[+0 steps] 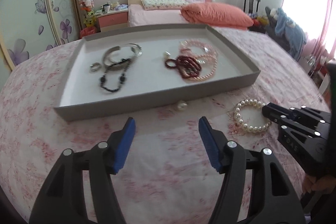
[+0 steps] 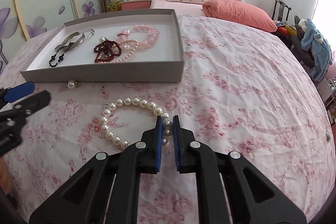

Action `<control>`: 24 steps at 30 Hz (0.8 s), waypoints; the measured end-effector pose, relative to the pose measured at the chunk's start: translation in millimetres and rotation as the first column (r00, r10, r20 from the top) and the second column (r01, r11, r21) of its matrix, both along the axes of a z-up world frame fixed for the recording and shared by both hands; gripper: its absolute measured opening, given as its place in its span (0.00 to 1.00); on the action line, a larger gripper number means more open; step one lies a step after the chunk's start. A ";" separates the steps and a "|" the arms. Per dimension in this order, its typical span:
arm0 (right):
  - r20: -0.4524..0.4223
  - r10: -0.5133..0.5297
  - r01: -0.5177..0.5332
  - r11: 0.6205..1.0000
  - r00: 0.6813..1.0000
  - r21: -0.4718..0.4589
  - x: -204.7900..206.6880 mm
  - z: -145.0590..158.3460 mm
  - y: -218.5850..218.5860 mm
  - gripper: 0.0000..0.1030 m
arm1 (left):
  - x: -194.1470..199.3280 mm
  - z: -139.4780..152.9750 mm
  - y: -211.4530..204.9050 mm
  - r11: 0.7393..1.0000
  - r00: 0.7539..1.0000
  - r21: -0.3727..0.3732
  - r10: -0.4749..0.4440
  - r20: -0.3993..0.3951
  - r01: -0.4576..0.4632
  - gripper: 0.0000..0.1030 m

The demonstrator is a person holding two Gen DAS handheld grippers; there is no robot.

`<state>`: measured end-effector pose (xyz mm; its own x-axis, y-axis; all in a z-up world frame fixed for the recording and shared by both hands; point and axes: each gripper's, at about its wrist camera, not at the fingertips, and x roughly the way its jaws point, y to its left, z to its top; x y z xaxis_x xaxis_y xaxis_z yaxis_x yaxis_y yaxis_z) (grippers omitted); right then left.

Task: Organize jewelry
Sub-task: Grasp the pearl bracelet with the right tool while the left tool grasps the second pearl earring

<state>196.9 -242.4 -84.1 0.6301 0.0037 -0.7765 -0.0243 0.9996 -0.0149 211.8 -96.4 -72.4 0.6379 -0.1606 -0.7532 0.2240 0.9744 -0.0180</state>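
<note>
Nearest the right wrist camera, right gripper (image 2: 167,121) sits low on the bedspread (image 2: 241,81), its blue fingers (image 2: 159,140) nearly together with a few beads of the white pearl bracelet (image 2: 117,104) in the narrow gap between them. Contact on both sides not certain; looks like closing on the strand, small slit visible beside the beads. Rest of the bracelet lies flat in a loop on the bed, extending left and away from the fingers.

Left gripper (image 1: 167,120) hovers over the bed with fingers wide apart, holding nothing, pointed at the tray's near wall.

Step in hand, judged: pinch the bracelet, carry it to the tray. To do it well: finish the close fully on the beads, since round pearls may squirt out of a loose pinch. Lift straight up so the hanging loop clears the bedspread and doesn't snag the fabric. Raise high enough that the dangling part passes over the tray wall, then lower onto bare tray floor.

Just beyond the bracelet, a loose pearl pendant (image 2: 72,84) lies on the bed, just beside the near wall of the grey tray (image 2: 100,74), outside it. Needs its own pick.

Inside the tray: black bead necklace (image 2: 57,59) and silver bangles (image 2: 73,39) on the left; dark red bead strand (image 2: 107,51) over pink pearl necklaces (image 2: 142,35) on the right. Best drop spot looks like the open floor toward the near right corner.
</note>
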 end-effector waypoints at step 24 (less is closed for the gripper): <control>-0.003 0.028 -0.028 0.997 1.000 0.079 -4.1 -2.0 -10.0 0.11 | 33.7 -16.4 -35.9 0.981 0.981 0.034 0.192 -0.039 -0.191 0.15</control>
<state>192.8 -252.3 -86.1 0.6253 0.0825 -0.7760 -0.0523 0.9966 0.0637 245.4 -132.3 -88.8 0.6221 -0.0155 -0.7827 0.0332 0.9994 0.0067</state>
